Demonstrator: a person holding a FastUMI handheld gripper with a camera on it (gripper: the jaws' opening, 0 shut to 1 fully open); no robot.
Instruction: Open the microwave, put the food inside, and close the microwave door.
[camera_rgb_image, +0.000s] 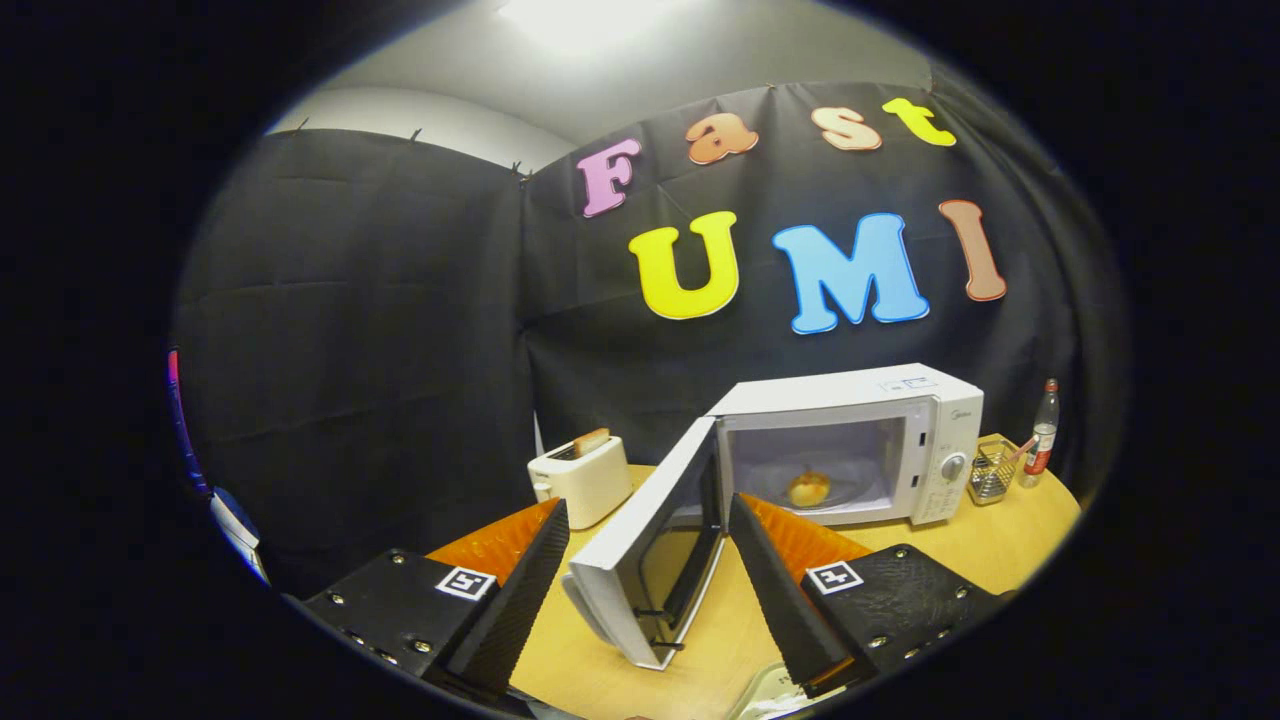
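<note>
The microwave (850, 440) door (650, 570) stands open with the bread roll (808, 488) inside, so only closing remains for the gripper (645, 520), fingers spread and empty.

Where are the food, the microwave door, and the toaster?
food (808, 488): gripper view, on its rounded top, inside the microwave.
microwave door (655, 535): gripper view, on its inner window, swung open between the parted fingers.
toaster (590, 482): gripper view, on its front wall.
</note>
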